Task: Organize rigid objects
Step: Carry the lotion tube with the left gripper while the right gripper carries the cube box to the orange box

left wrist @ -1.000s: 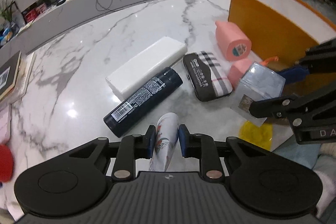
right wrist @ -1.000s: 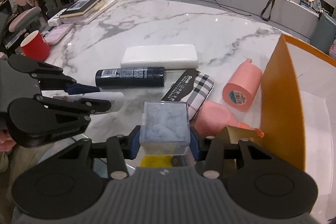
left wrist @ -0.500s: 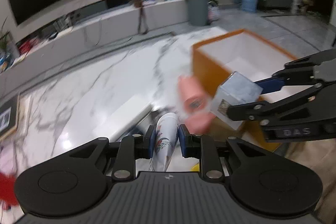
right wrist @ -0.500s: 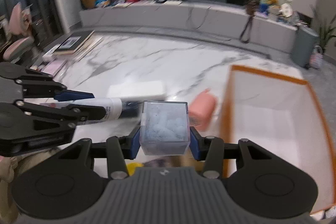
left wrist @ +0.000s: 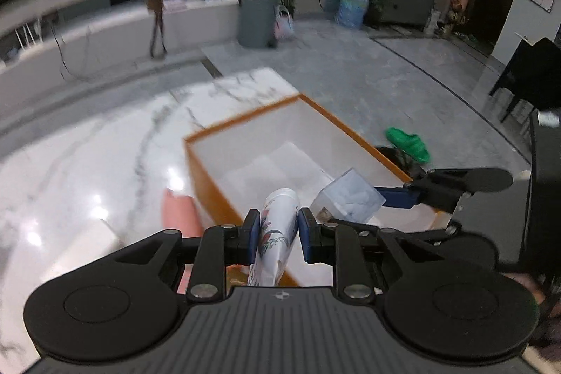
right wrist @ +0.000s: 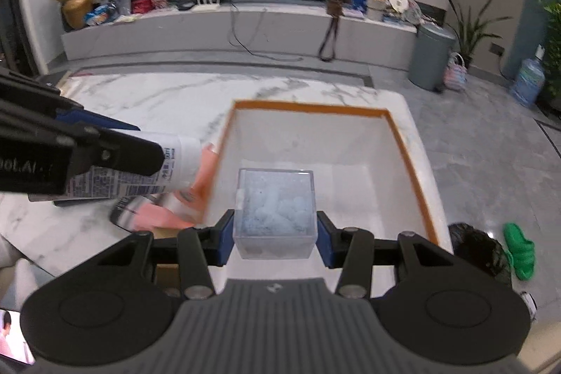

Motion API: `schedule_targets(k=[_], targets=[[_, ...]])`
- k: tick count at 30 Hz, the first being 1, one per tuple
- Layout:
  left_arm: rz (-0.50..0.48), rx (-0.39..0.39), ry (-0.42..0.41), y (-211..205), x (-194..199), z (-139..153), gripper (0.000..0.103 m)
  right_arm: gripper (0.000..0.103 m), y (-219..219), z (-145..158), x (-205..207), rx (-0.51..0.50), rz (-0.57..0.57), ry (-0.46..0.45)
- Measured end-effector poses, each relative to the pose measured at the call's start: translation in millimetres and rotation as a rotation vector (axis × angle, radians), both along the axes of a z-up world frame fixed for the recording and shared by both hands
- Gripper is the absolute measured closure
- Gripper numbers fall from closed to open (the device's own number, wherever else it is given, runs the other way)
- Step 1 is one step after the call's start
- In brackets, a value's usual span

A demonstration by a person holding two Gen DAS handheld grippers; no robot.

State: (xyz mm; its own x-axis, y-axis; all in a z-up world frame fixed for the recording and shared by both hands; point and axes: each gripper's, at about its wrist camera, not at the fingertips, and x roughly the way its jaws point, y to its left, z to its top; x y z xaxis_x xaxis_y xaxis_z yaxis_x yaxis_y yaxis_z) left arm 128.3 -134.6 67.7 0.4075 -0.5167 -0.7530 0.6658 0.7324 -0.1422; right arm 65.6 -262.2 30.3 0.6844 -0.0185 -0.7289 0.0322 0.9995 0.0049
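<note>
While hovering over the orange box [right wrist: 410, 160], right gripper [right wrist: 275, 230] clamping the clear cube [right wrist: 275, 209], left gripper [left wrist: 278, 230] clamping the white tube [left wrist: 277, 226] beside it. Placing step; probably lower, then release inside the box.

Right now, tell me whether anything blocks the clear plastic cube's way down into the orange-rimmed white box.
Nothing visible does. The right gripper holds the clear plastic cube above the orange-rimmed white box, whose white floor below looks bare. The white printed tube in the left gripper sits off to the left, near the box's left wall.
</note>
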Motion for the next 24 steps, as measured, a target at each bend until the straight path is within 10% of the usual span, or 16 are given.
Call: schedule_targets(k=[24], targets=[[-0.193,0.282,0.402,-71.4,41.4,-96.6,0.078,0.056,-27.0,-79.7,25.0,0.075,0.074,0.237]])
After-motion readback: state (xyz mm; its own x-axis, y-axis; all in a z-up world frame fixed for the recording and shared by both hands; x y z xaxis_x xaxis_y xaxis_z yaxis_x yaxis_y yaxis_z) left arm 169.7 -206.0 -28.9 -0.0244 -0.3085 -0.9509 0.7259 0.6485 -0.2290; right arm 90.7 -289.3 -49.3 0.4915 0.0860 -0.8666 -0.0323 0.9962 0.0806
